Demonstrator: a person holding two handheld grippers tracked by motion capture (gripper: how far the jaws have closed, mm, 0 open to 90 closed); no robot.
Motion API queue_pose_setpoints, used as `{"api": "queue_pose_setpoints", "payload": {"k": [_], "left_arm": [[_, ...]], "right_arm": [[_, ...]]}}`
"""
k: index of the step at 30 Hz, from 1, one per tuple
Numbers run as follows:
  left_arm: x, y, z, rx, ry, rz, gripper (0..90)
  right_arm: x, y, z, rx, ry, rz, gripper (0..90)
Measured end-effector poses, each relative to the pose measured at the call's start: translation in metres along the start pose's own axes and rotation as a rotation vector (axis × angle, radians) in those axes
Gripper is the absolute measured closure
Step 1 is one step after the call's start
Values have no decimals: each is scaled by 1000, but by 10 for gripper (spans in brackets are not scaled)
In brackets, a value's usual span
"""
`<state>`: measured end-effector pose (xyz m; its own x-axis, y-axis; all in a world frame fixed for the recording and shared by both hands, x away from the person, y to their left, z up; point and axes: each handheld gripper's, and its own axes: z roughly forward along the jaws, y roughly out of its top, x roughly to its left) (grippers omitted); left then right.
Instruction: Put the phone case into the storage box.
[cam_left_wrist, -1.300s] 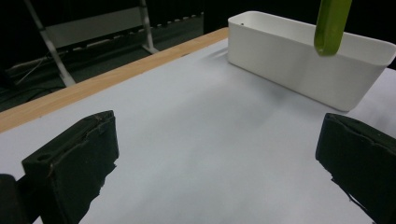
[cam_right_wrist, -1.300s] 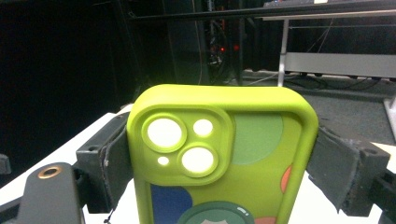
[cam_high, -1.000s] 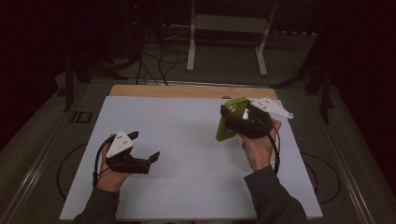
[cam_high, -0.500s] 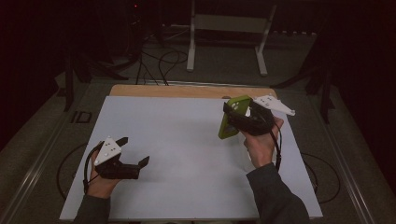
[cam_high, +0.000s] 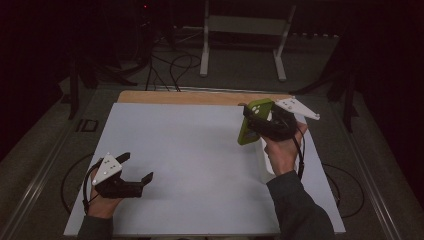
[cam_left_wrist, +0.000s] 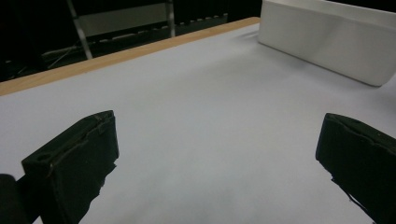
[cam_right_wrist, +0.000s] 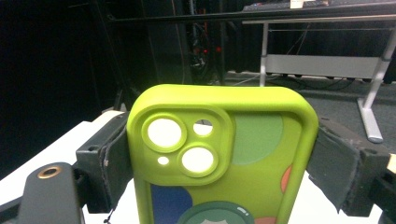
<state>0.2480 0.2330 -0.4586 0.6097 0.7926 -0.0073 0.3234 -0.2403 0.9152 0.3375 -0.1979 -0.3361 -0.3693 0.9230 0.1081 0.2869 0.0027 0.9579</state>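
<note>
Right gripper (cam_high: 260, 125) clamped on lime-green phone case (cam_high: 251, 121), gripped across its two long edges, held upright above the white mat (cam_high: 190, 150) at about 2 o'clock from mat centre. In the right gripper view, case (cam_right_wrist: 219, 154) back faces the camera: camera cutouts upper left, coloured patches and a round dark-green badge lower down; both pads pressed flat on the sides, no visible slip.

Left gripper (cam_high: 131, 175) spread wide, holding nothing, parked low at 8 o'clock near the mat's near-left corner. Left gripper view confirms a bare mat between the jaws.

White rectangular box (cam_left_wrist: 327, 37) sitting on the mat just under and beside the right hand (cam_high: 281, 150), at 3 o'clock. Likely destination for the case, judging from position only; cannot tell the box interior from here.

Advice for the carry/place:
- Keep clamp pressure steady; soft case likely to flex, so no extra squeeze.
- Lower vertically, bottom edge first, before tilting flat.
- Clear the box wall with the lower edge before descending.
- Release only once the case rests on a surface.
- Keep left gripper out of the path unless the box needs steadying.
</note>
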Motion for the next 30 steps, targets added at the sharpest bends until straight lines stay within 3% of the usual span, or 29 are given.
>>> {"api": "queue_pose_setpoints", "payload": {"k": [11,30], "left_arm": [[2,-9,-4,-8,15,0,0],[2,-14,-2,0,6,17,0]], "right_arm": [[-8,2,1,-5,-25,6,157],[-23,5,3,-11,-73,15,157]]}}
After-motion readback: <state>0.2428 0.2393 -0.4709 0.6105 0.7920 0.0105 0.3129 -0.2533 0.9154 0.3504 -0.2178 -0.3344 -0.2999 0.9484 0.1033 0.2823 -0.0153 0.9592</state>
